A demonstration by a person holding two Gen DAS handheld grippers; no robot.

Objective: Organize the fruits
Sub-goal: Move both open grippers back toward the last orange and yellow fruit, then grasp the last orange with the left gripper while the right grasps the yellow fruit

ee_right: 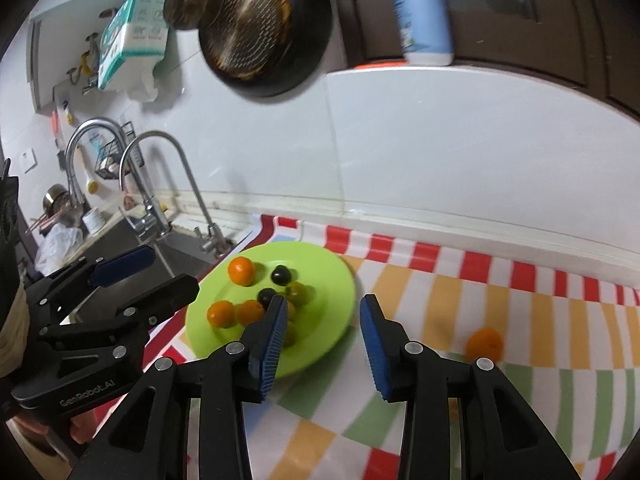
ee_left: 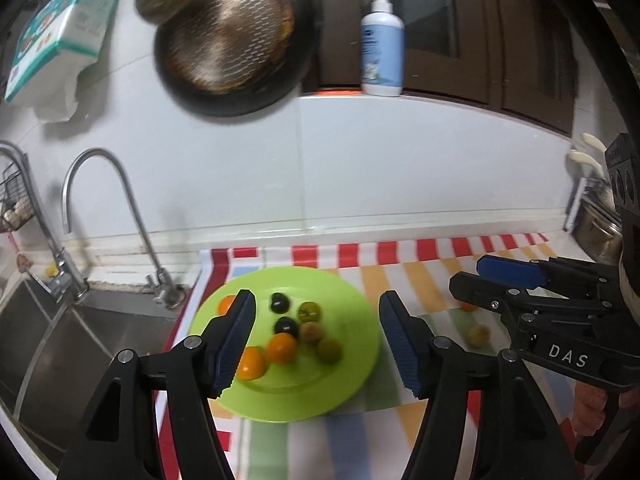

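A lime green plate [ee_left: 340, 380] [ee_right: 332, 304] sits on a striped cloth and holds several small fruits: orange ones [ee_left: 281, 347] [ee_right: 241, 271], dark ones [ee_left: 280, 303] [ee_right: 281, 275] and greenish ones [ee_left: 310, 311] [ee_right: 297, 293]. On the cloth right of the plate lie a yellowish fruit [ee_left: 479, 335] and an orange fruit [ee_left: 468, 306] [ee_right: 485, 345]. My left gripper [ee_left: 316, 344] [ee_right: 144, 276] is open and empty above the plate. My right gripper [ee_right: 324, 340] [ee_left: 476, 276] is open and empty over the plate's right edge.
A steel sink [ee_left: 80, 332] with two taps [ee_left: 132, 216] lies left of the cloth. A dark pan [ee_left: 232, 36] hangs on the white wall. A soap bottle [ee_left: 382, 44] stands on the ledge. A metal pot [ee_left: 596, 228] sits at the far right.
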